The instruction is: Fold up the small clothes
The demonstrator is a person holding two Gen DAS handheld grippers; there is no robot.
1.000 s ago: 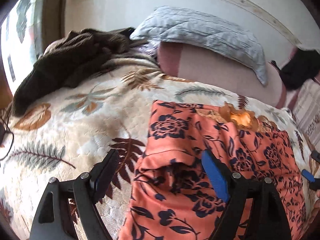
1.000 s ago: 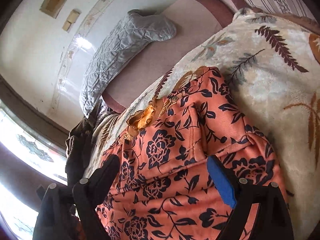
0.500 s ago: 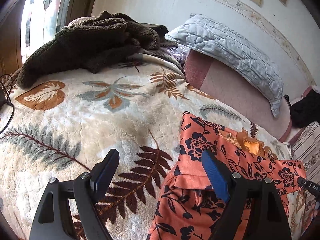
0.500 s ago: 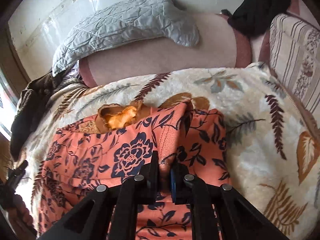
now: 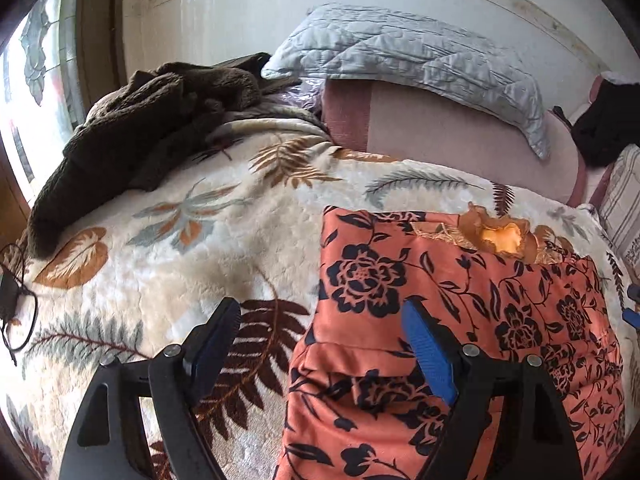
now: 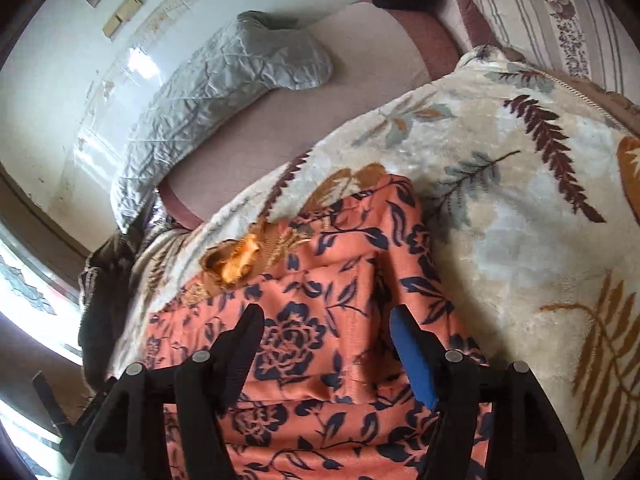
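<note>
An orange garment with dark blue flowers point(image 5: 460, 292) lies spread on a cream leaf-patterned blanket point(image 5: 192, 248), its yellow-trimmed neck at the far end. My left gripper point(image 5: 320, 332) stands open over the garment's left edge, one finger above the blanket, the other above the cloth, nothing pinched. In the right wrist view the same garment point(image 6: 320, 280) fills the lower middle. My right gripper point(image 6: 326, 334) hangs over it near its right side, jaws opening, with cloth below them but none pressed between the pads.
A brown fleece heap point(image 5: 140, 128) lies at the far left of the bed. A grey quilted pillow point(image 5: 408, 56) rests against the wall on a pink bolster point(image 5: 452, 136). A black cable point(image 5: 12, 300) lies at the left edge. A striped cushion point(image 6: 552, 8) is at the right.
The right gripper shut on a fold of the garment half a second ago and has since let go and spread apart. The left gripper swung left, then back over the garment's edge.
</note>
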